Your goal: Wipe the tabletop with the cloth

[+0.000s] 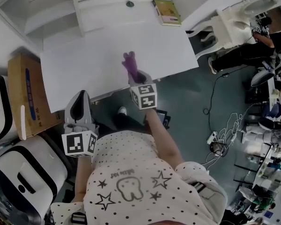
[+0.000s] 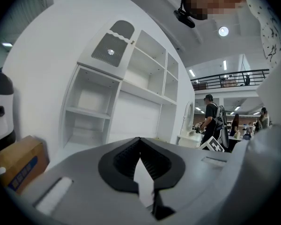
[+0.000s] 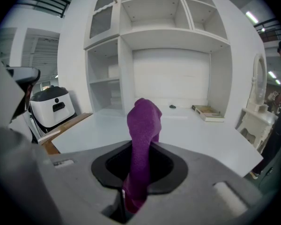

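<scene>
Head view puts the purple cloth [image 1: 129, 62] over the near middle of the white table [image 1: 84, 64], not far in from its front edge. The right gripper [image 1: 132, 73] holds it, fingers clenched on its lower part. In the right gripper view the cloth [image 3: 143, 139] rises from between those fingers [image 3: 171, 172] and stands out past their tips. Its long axis therefore runs along the gripper, away from us toward the white shelf unit [image 3: 171, 46]. We cannot tell whether its free end touches the surface.

Bare table spreads left, right and beyond the cloth, so we judge the wipe needs the tip pressed down and swept sideways. The yellow-green book [image 1: 167, 11] lies well apart at the far right corner.

The left gripper [image 1: 79, 100] hangs off the front edge near the brown cardboard box [image 1: 25, 95]. Its fingers [image 2: 126, 158] are closed on nothing, so the right one is plainly nearer the work.
</scene>
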A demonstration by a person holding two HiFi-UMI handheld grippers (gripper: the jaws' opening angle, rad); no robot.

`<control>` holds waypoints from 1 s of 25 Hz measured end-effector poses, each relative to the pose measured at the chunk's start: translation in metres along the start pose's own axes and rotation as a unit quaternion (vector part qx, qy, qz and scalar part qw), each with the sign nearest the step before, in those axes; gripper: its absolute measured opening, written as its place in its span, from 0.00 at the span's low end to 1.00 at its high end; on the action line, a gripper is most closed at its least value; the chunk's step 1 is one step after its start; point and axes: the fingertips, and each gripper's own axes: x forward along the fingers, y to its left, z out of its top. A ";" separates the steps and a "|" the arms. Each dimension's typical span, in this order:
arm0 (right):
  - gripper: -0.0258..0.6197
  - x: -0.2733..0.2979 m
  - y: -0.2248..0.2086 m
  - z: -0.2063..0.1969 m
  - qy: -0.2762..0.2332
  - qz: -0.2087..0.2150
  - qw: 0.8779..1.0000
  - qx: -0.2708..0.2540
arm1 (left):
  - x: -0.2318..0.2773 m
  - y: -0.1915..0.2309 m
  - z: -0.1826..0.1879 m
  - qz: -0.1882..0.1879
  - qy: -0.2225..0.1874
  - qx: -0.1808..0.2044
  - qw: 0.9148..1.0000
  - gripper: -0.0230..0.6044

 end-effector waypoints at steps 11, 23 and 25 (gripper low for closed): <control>0.14 0.014 -0.092 0.015 0.010 -0.019 1.000 0.021 | 0.050 -0.046 -0.009 0.004 0.008 0.002 1.000 0.03; 0.14 0.083 -0.120 0.059 0.034 -0.016 0.999 0.026 | 0.129 -0.029 0.012 -0.005 0.019 0.006 1.000 0.03; 0.14 0.091 -0.121 0.064 0.034 -0.011 0.999 0.025 | 0.141 -0.028 0.014 -0.003 0.019 0.004 1.000 0.03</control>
